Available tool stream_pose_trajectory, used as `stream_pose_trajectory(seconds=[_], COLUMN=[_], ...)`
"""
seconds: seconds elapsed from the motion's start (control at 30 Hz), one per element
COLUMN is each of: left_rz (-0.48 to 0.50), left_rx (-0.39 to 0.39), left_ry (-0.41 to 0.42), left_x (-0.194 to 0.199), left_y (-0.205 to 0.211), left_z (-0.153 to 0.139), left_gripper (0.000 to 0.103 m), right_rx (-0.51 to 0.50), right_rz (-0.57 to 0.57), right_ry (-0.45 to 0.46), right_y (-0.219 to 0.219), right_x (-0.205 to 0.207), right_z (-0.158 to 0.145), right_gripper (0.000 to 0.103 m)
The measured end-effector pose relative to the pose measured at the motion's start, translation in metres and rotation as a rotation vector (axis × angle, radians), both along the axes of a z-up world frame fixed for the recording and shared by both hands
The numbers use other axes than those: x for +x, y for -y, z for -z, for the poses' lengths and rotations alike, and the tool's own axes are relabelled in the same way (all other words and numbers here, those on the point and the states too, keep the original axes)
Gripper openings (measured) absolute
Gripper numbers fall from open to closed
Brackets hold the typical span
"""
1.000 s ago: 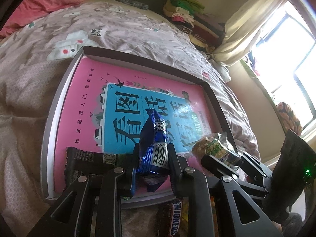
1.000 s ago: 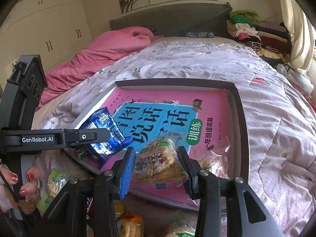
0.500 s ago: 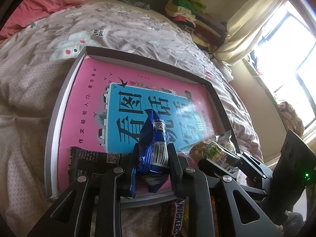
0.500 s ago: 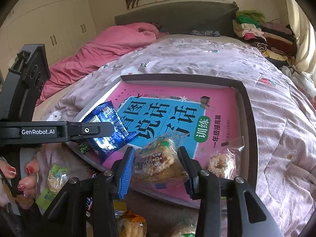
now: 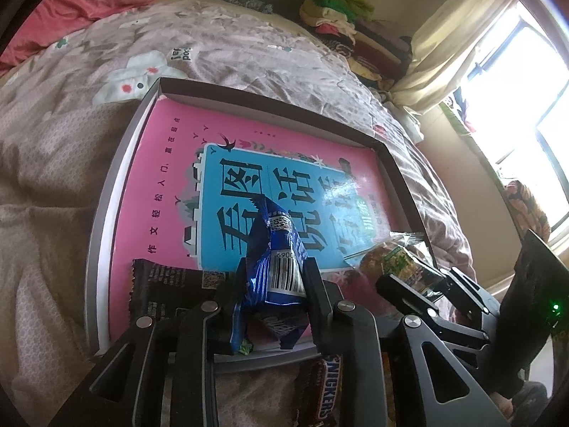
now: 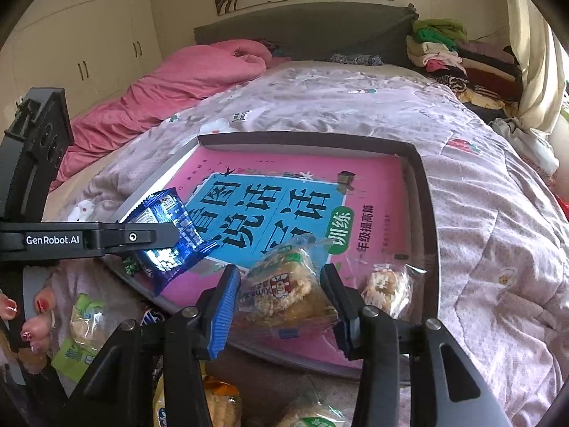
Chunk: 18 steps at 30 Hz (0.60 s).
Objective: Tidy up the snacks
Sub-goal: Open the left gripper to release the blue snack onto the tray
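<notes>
My left gripper (image 5: 275,277) is shut on a blue snack packet (image 5: 277,249), held over the near edge of a shallow grey tray (image 5: 106,192) lined with a pink and blue book cover. The packet (image 6: 167,235) also shows at the left of the right wrist view. My right gripper (image 6: 281,299) is shut on a clear-wrapped cake (image 6: 284,291) above the tray's (image 6: 423,192) near edge. A black packet (image 5: 160,288) lies in the tray's near left corner. A second clear-wrapped cake (image 6: 387,284) lies in the near right corner.
The tray sits on a floral quilt (image 6: 480,213) on a bed. A Snickers bar (image 5: 327,391) and several loose snack packs (image 6: 81,331) lie on the quilt in front of the tray. A pink duvet (image 6: 170,85) and folded clothes (image 6: 441,53) lie at the bed's far end.
Both grippers have moved slightly back and up with their snacks still held. The second cake in the tray's near right corner has come into view beside the right gripper.
</notes>
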State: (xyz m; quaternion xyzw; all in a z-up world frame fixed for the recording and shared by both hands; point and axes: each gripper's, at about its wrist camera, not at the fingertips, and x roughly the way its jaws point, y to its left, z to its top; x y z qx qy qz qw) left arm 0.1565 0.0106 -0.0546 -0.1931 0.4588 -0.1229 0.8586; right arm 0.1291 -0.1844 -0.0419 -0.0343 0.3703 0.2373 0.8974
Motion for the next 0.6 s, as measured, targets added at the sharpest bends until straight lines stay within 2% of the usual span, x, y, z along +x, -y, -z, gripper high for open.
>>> stream_pose_trajectory(seconds=[0.27,0.6], left_rz=[0.003,0.011], left_rx=[0.008,0.015], left_ry=[0.001,-0.006], left_x=[-0.001,-0.002], left_y=[0.002,0.007], left_z=[0.0,0.002], left_gripper=[0.031,0.038], right_rx=[0.009,0.022], right_rz=[0.013,0.023], right_ry=[0.019,0.045], right_y=[0.01,0.02], right_x=[-0.006,-0.018], right_z=[-0.005,-0.014], right_gripper=[0.048,0.059])
